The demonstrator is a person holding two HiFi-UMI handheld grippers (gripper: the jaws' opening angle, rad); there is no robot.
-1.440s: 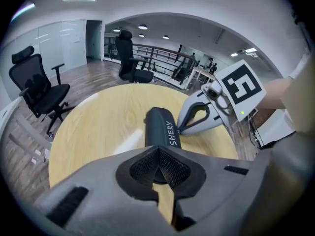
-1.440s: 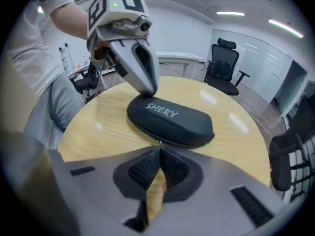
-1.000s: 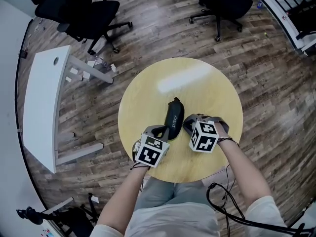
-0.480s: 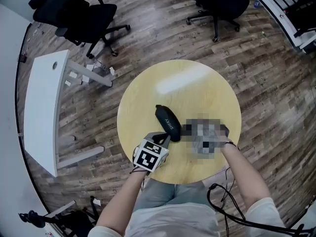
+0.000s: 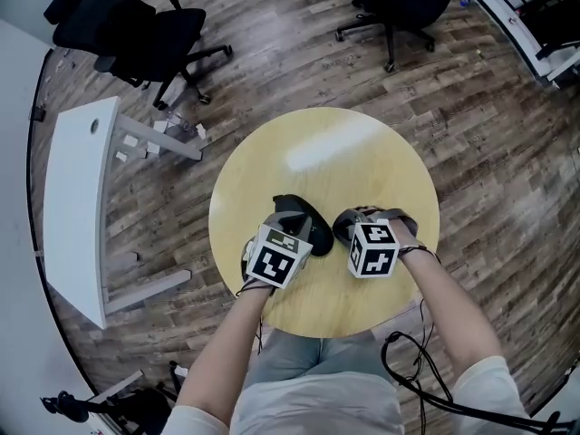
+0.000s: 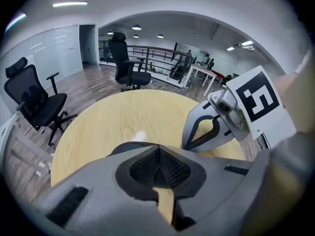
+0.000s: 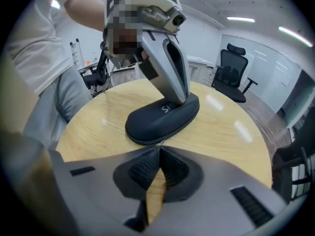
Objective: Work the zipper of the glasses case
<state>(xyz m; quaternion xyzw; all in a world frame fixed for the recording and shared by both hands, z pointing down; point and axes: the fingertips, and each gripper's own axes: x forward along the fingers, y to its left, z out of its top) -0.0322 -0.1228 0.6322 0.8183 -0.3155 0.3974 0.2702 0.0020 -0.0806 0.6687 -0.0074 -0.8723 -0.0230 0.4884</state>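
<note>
Glasses case (image 7: 157, 119) pressed under left gripper (image 7: 179, 96), jaws together

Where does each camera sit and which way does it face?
Head view: on the person's head, steeply down at round table, glasses case, forearms.
Left gripper view: on the left gripper, across the table toward office chairs; own shut jaws, right gripper.
Right gripper view: on the right gripper, toward the case; own shut jaws, left gripper on it.
Shared: each gripper view shows the other gripper.
</note>
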